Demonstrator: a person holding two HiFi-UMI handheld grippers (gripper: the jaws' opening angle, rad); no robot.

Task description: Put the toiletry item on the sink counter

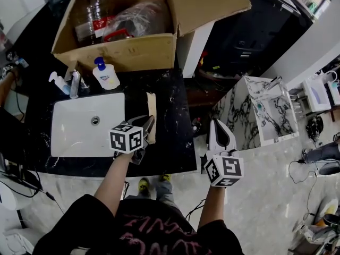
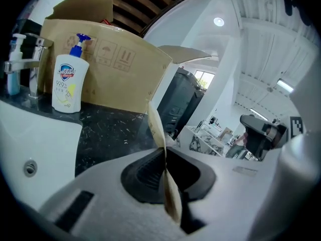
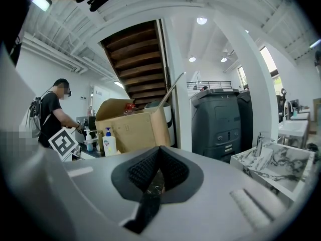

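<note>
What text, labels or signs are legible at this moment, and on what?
"99.9%": pump bottle label.
Brand badge above: too blurred.
Handling symbols, no words: cardboard box.
Square coded markers: left hand-held gripper, right hand-held gripper.
Print on shirt: unreadable.
No print visible on tan packet.

So the counter (image 1: 170,126) is black marble with white veins, and there's 1 white sink (image 1: 74,137) sunk into its left half, drain roughly dead centre. A big open cardboard box (image 1: 127,52) sits at the counter's 12 o'clock edge. Right in front of it, at 12 o'clock from the sink, stands 1 white soap bottle (image 1: 106,75) with a blue pump. Faucet (image 1: 75,84) is at 11, and a small spray bottle (image 1: 59,82) just beside that, around 10.
</note>
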